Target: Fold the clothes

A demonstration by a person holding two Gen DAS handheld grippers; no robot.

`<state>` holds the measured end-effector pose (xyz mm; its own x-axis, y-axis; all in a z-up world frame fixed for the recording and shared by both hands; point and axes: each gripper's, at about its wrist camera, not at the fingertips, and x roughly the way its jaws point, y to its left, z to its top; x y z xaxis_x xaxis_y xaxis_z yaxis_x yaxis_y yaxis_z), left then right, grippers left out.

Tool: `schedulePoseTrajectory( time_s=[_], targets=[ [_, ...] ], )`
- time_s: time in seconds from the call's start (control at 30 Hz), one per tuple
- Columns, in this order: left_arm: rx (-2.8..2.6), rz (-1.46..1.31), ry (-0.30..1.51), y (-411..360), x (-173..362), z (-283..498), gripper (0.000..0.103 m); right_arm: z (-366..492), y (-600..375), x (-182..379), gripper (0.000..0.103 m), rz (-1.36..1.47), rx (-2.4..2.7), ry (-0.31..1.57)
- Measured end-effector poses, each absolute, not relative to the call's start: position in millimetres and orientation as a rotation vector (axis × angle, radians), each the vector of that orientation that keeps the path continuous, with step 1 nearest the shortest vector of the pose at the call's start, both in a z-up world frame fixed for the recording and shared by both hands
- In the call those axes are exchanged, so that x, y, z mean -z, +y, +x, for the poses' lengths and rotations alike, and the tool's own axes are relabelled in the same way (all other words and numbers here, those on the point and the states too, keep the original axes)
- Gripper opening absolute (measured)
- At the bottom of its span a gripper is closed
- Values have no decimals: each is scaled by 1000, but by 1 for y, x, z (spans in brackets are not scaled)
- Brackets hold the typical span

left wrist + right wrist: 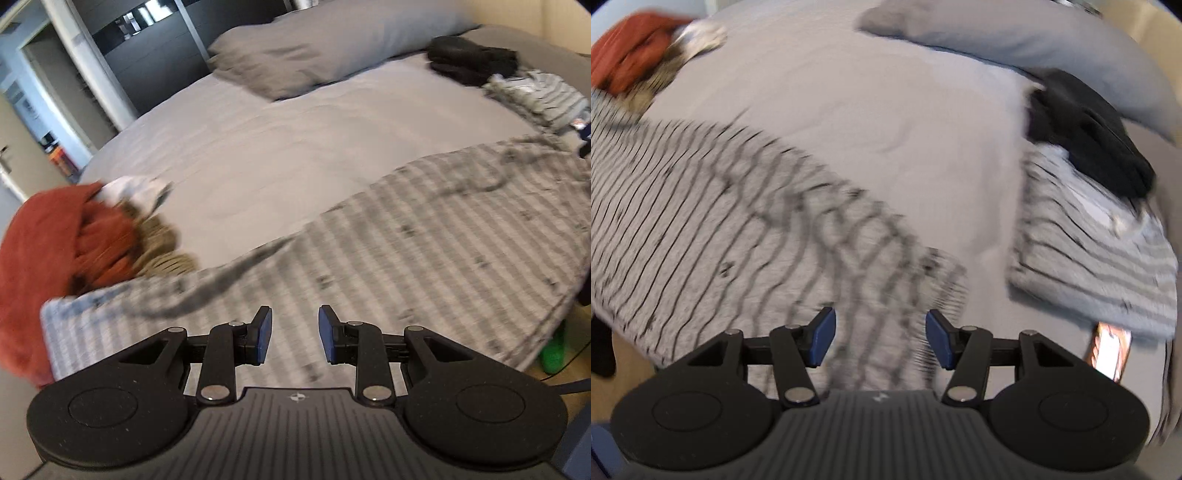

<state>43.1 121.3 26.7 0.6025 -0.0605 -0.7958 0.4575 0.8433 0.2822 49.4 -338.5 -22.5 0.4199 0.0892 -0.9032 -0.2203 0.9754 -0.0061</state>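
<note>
A grey garment with thin dark stripes (pixel 424 240) lies spread along the near edge of the bed (pixel 295 147). My left gripper (pixel 295 334) hovers above its lower part, jaws apart with nothing between the blue pads. The same striped garment (pixel 713 206) fills the left of the right wrist view. My right gripper (pixel 881 338) hangs over its crumpled end, jaws wide and empty. Both views are blurred by motion.
A heap of rust-red and tan clothes (pixel 66 251) sits at the left. A folded striped pile (pixel 1100 251) and black clothes (pixel 1086 136) lie at the right. A grey pillow (pixel 325 48) lies at the head. A green object (pixel 554 354) is below the bed's edge.
</note>
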Motion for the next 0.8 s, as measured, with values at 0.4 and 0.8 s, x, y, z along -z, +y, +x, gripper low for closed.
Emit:
schedulePoseTrajectory(
  time_s=[0.4, 0.8],
  targets=[
    [444, 487, 852, 36, -20, 52, 26, 68, -390, 92, 58, 123, -144, 1246],
    [472, 456, 867, 12, -12, 65, 26, 87, -350, 104, 30, 97, -164, 1263]
  ],
)
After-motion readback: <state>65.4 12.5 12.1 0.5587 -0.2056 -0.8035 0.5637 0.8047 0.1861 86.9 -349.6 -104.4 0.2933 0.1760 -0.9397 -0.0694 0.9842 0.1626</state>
